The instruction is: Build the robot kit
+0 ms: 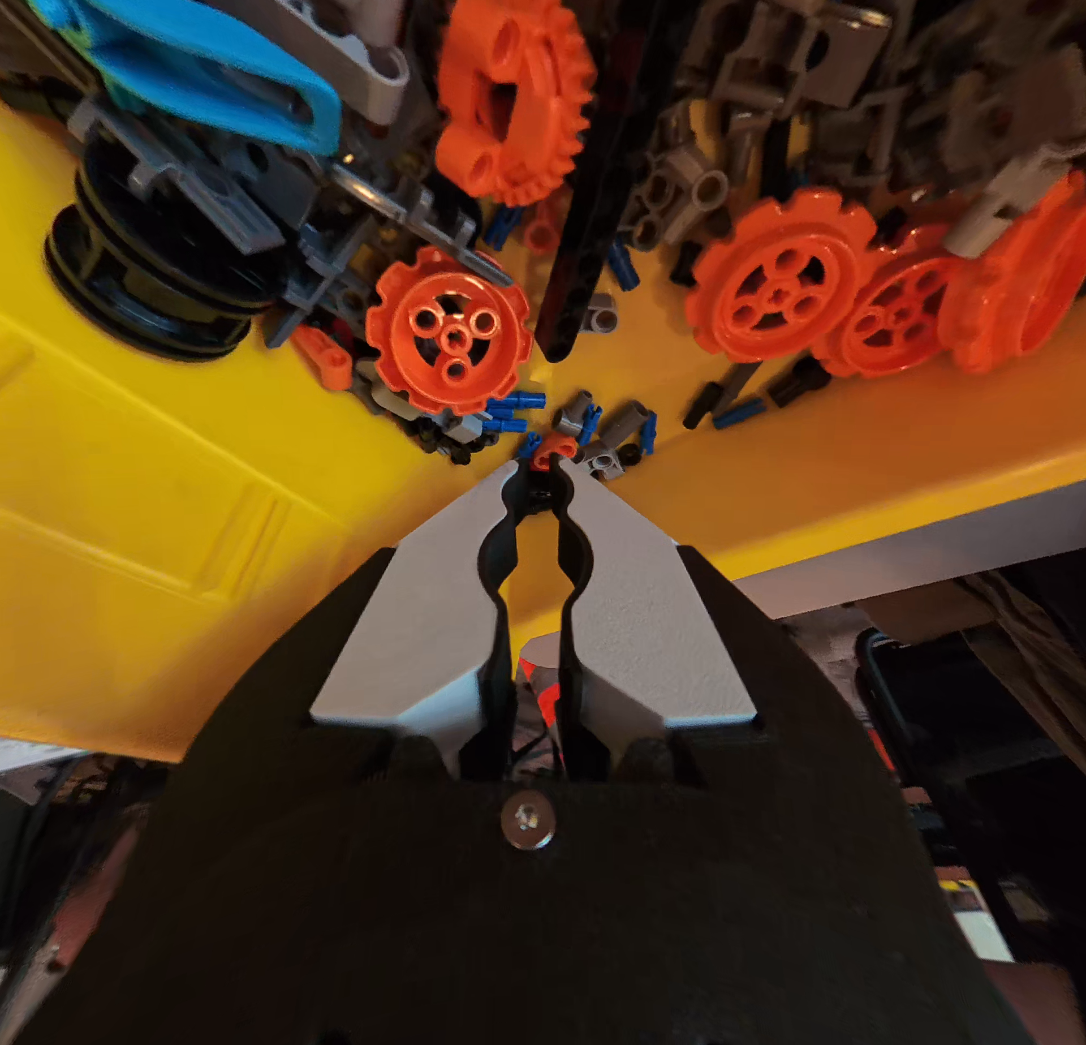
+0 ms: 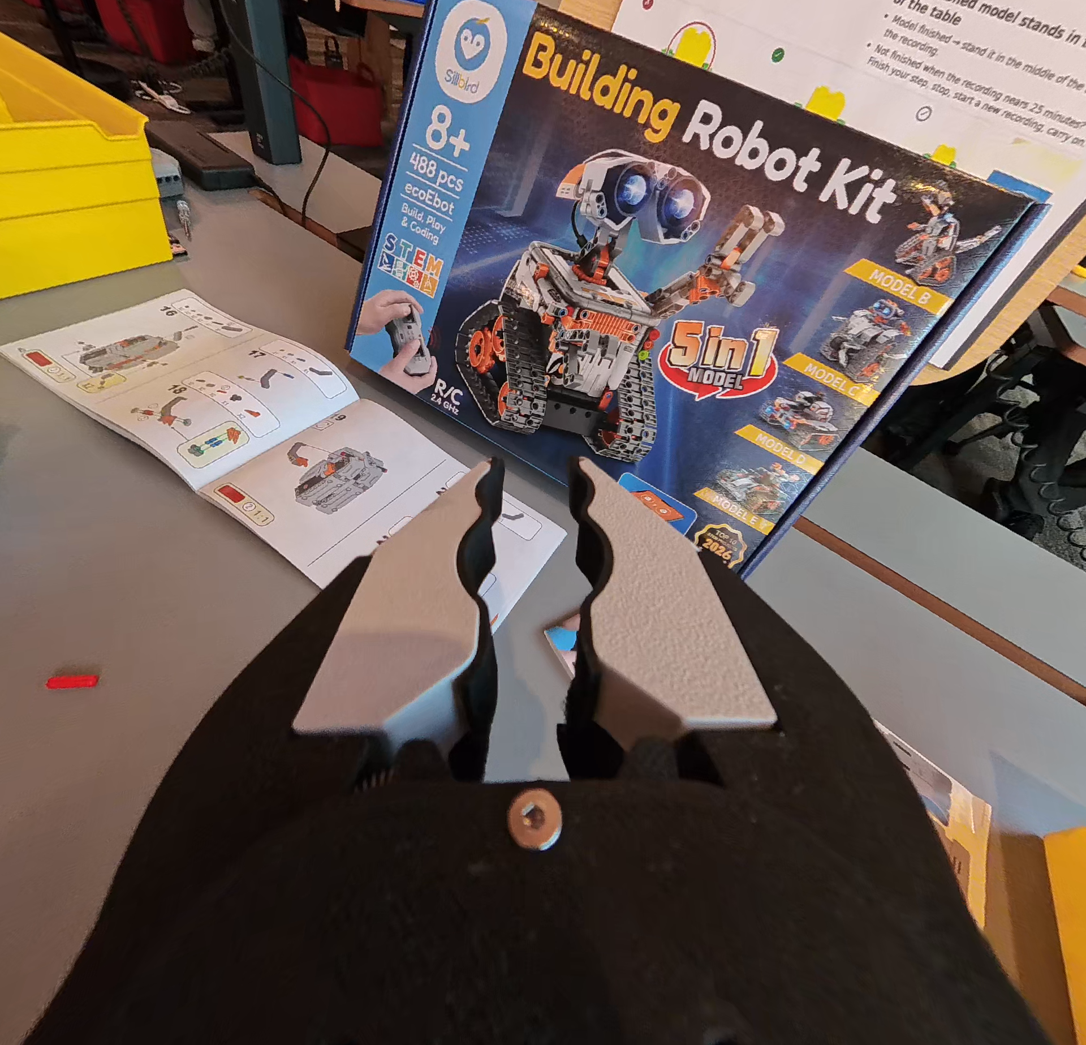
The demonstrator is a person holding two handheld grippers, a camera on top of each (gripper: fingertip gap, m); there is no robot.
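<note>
Yellow bin [image 1: 176,488] holds loose plastic parts; the left gripper [image 1: 539,469] has its jaws pinched on a small orange connector [image 1: 555,448] at their tips. It looks light, stiff and slippery, so best held across its flats. Over the grey table [image 2: 147,634], the right gripper [image 2: 536,467] has its jaws apart and empty, with the booklet [image 2: 235,429] just ahead.

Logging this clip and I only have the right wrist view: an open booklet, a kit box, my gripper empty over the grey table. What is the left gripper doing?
Observer: The left gripper is inside a yellow bin, its tips closed on a small orange connector.
Operator: Anything else close to those tips?
Observer: Loose blue pins and grey connectors lie around the connector.
Operator: Any larger parts in there?
Observer: Yes, an orange sprocket wheel lies just beyond the tips, with a black wheel hub farther left.
</note>
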